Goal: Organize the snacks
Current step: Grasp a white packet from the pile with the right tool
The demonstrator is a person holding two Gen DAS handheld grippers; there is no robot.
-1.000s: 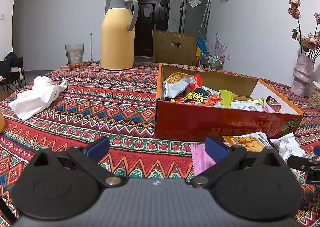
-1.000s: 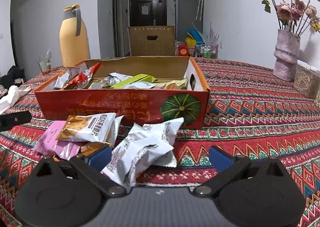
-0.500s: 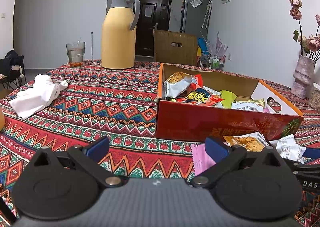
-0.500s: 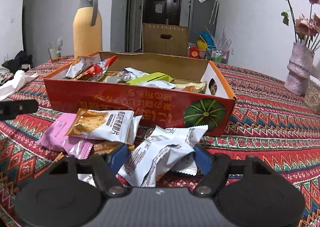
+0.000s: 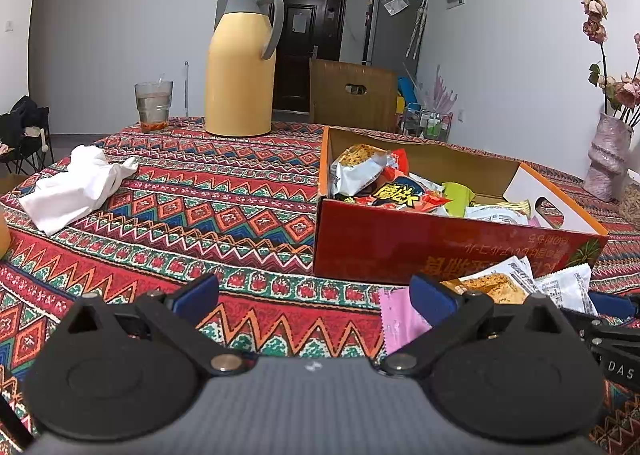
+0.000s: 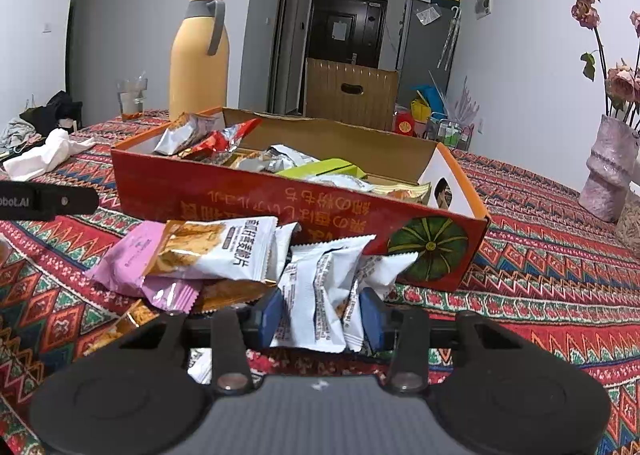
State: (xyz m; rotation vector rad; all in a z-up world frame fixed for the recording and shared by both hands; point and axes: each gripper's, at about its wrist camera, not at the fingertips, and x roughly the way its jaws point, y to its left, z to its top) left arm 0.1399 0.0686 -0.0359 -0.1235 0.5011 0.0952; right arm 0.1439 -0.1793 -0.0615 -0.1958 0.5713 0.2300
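Note:
A red cardboard box (image 6: 256, 199) holds several snack packets; it also shows in the left wrist view (image 5: 400, 243). Loose packets lie on the tablecloth before it: a white and orange one (image 6: 216, 247), a pink one (image 6: 120, 259). My right gripper (image 6: 320, 317) is shut on white snack packets (image 6: 320, 295), squeezed between its blue pads. My left gripper (image 5: 314, 293) is open and empty, low over the cloth left of the box, with the pink packet (image 5: 396, 323) by its right finger.
A yellow thermos (image 5: 240, 67) and a glass (image 5: 153, 105) stand at the back. A crumpled white cloth (image 5: 72, 187) lies on the left. A pink vase with dried flowers (image 6: 608, 171) stands at the right.
My right gripper has closed from wide open onto the white packets and lifted them slightly. The left gripper has stayed open and nearly still.

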